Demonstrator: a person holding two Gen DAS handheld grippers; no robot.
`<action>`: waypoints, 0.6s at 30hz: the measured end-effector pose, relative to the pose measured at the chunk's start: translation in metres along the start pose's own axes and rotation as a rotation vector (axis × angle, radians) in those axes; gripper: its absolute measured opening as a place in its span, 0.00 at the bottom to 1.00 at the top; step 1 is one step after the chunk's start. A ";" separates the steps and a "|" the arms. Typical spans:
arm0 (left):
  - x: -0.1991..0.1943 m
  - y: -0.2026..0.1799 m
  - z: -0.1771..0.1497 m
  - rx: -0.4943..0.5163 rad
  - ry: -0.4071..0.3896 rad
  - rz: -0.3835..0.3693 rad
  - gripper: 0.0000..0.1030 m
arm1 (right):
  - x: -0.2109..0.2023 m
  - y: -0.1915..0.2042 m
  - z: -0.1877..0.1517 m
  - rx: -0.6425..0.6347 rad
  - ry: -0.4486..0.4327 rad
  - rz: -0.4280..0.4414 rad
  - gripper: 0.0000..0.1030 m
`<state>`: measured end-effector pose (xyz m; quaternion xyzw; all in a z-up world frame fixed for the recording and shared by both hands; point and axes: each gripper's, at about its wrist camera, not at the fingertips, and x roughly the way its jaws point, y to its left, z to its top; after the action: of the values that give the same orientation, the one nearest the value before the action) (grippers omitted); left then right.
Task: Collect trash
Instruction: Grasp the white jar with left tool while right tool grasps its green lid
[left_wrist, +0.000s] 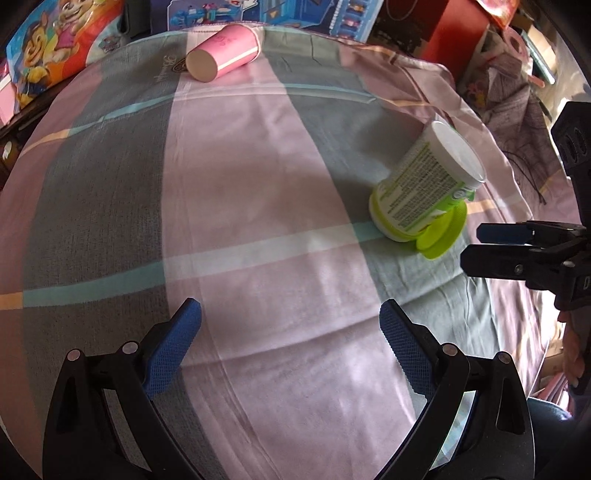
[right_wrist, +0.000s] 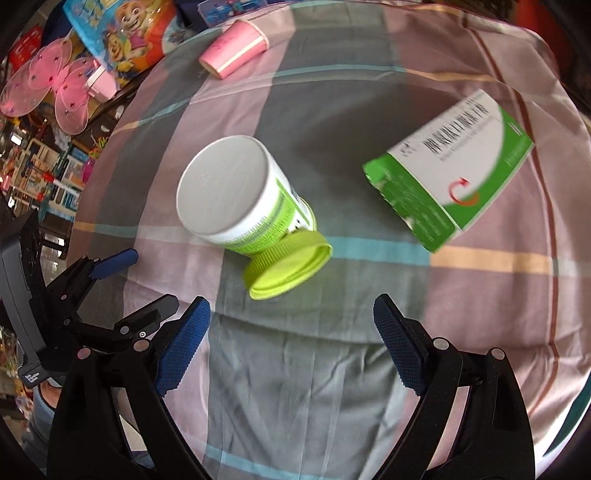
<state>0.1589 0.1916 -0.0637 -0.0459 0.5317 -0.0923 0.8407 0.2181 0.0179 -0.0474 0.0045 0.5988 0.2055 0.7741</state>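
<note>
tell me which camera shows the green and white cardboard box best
The right wrist view. The green and white cardboard box lies there in full on the checked cloth, with its printed top and one torn-looking end visible, though slightly blurred. The left wrist view does not show the box at all.

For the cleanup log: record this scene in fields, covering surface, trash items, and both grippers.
surface: table under a plaid cloth
pink paper cup: lying on its side at the far edge
white jar: upside down, tilted, resting on its lime-green lid
green-and-white carton: lying flat, apart from the jar, seen only in the right wrist view
left gripper: open, empty, above bare cloth
right gripper: open, empty, just short of the lid
</note>
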 end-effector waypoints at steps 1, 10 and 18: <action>0.002 0.002 0.001 -0.006 0.003 -0.003 0.94 | 0.003 0.001 0.002 -0.010 -0.001 -0.001 0.83; 0.006 0.004 0.008 -0.039 -0.001 -0.007 0.94 | 0.022 -0.001 0.015 -0.072 -0.046 0.028 0.68; 0.011 -0.006 0.013 -0.031 0.004 -0.002 0.96 | 0.011 -0.010 0.009 -0.074 -0.058 0.009 0.50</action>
<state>0.1745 0.1830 -0.0673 -0.0596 0.5345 -0.0850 0.8388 0.2317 0.0141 -0.0577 -0.0154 0.5680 0.2305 0.7899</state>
